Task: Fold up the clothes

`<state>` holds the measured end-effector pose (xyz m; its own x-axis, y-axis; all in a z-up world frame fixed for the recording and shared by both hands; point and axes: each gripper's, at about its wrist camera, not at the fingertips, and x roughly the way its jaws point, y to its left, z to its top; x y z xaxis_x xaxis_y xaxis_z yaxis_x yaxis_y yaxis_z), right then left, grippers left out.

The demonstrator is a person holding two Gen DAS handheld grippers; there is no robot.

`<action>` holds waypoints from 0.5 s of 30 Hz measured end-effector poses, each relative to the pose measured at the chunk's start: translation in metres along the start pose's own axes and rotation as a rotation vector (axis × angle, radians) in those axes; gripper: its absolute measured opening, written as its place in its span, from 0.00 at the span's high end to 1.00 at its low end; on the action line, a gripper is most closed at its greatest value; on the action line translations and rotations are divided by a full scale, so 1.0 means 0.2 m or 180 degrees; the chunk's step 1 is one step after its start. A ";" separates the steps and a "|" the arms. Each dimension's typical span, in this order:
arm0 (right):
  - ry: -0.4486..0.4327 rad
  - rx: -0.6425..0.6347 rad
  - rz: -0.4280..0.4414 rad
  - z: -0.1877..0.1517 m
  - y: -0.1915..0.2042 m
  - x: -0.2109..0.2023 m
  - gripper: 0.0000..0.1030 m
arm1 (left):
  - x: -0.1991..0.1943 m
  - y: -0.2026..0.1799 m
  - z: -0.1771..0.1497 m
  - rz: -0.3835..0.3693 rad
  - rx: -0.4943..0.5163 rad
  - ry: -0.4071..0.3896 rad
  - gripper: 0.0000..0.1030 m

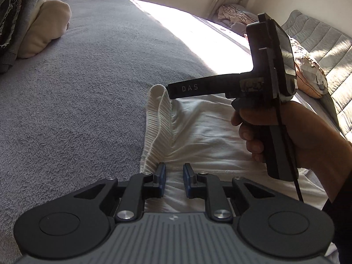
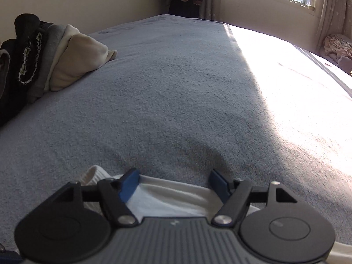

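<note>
A white garment (image 1: 209, 127) with a ribbed band (image 1: 158, 121) lies flat on the grey bed cover (image 1: 77, 88), at the near edge. My left gripper (image 1: 174, 177) hovers open over its near hem, with nothing between the blue pads (image 1: 162, 179). A hand (image 1: 264, 129) holds my right gripper (image 1: 170, 90) from the right, its fingertips at the raised top corner of the ribbed band. In the right wrist view, the right gripper (image 2: 175, 177) stands wide open over the white garment (image 2: 171, 200), and its blue pads (image 2: 129, 183) hold nothing.
A stack of folded clothes (image 1: 33, 28) (image 2: 44, 61) in black, grey and cream sits at the bed's far left. Bright sun falls across the right of the bed (image 2: 297, 99). A patterned cloth (image 1: 308, 72) and a quilted grey cover (image 1: 319, 39) lie at the right.
</note>
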<state>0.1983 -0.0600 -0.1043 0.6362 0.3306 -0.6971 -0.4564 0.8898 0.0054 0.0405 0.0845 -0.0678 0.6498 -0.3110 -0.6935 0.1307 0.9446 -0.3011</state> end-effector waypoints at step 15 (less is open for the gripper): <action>-0.0072 -0.0124 0.0430 -0.14 0.07 -0.18 0.62 | 0.01 -0.01 0.00 0.0004 0.0011 -0.0033 0.81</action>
<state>0.1508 -0.0676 -0.1000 0.5809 0.4539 -0.6756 -0.5623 0.8240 0.0701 0.0421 0.0825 -0.0678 0.6578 -0.3088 -0.6870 0.1325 0.9453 -0.2981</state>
